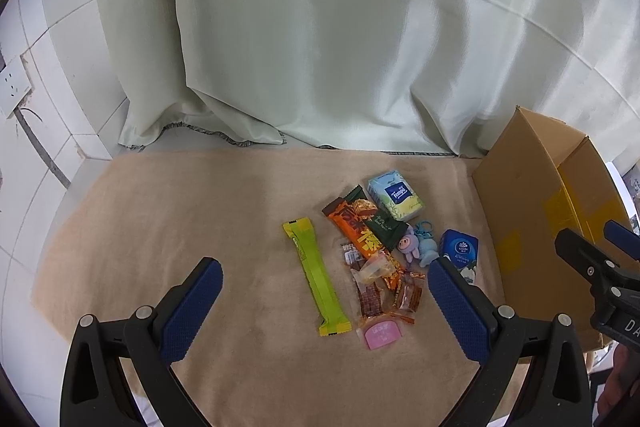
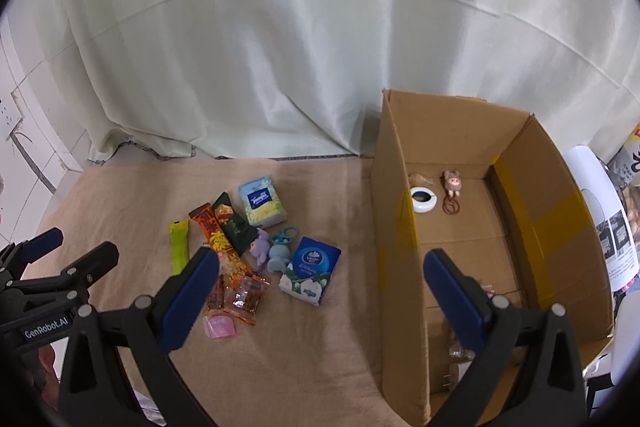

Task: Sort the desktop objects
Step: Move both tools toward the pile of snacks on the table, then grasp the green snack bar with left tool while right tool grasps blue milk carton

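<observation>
Worktop [image 2: 120, 187] carries a cluster of items left of the cardboard box [image 2: 396, 227]. Long snack stick [image 1: 316, 279] lies leftmost, two snack bars [image 1: 356, 227] just right of it. Tempo tissue pack [image 1: 396, 197] sits behind the cluster; second tissue pack [image 2: 312, 271] at its right, nearest the box. Plush keychains [image 2: 272, 251] lie between bars and that pack. Small candies [image 2: 240, 295] in front. In the box: tape roll [image 2: 422, 199], pig keychain [image 2: 452, 183] beside it at the far end. Curtain [image 2: 280, 47] hangs behind.

Black frames w/ silver screws, blue textured fingers [image 1: 460, 301], "GenRobot.AI" label.
</observation>
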`<state>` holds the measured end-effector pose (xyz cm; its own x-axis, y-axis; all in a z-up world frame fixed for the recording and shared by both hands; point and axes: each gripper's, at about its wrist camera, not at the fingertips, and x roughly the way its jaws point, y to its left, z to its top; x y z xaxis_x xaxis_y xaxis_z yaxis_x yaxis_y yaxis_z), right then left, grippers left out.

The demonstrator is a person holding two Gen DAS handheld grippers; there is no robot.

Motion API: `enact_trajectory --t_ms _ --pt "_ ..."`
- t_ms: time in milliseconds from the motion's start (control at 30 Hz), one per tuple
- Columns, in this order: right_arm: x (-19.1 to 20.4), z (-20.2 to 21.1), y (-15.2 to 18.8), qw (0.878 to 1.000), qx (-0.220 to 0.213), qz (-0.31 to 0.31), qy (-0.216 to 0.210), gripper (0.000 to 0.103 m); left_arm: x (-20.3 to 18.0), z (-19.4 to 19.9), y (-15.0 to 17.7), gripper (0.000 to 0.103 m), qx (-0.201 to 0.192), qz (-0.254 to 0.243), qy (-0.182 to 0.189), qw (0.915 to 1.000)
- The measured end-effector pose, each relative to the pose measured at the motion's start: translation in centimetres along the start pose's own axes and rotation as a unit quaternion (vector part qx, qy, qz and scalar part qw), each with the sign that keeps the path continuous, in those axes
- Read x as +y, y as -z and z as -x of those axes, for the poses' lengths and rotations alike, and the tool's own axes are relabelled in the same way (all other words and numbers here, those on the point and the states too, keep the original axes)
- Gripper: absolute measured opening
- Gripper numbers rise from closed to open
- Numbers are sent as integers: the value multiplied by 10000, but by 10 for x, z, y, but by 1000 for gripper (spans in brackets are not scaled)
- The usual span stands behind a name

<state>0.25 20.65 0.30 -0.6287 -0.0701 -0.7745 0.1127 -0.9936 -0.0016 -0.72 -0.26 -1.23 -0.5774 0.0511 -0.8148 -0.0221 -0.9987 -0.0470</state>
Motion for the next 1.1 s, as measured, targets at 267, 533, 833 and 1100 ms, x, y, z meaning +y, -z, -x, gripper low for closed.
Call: enact_trajectory --t_ms 267,533,833,1100 --pt "12 -2 -1 9999 -66 109 -31 103 8 -2 4 103 0 26 -50 10000" --pt "30 -23 1 9989 123 287 -351 103 17 -18 8 103 94 16 -36 9999" --pt "32 -71 13 9985 402 138 -334 103 25 -76 14 103 531 75 123 9985" --pt "30 -106 20 9986 473 55 -210 103 29 -128 25 103 845 191 110 9962"
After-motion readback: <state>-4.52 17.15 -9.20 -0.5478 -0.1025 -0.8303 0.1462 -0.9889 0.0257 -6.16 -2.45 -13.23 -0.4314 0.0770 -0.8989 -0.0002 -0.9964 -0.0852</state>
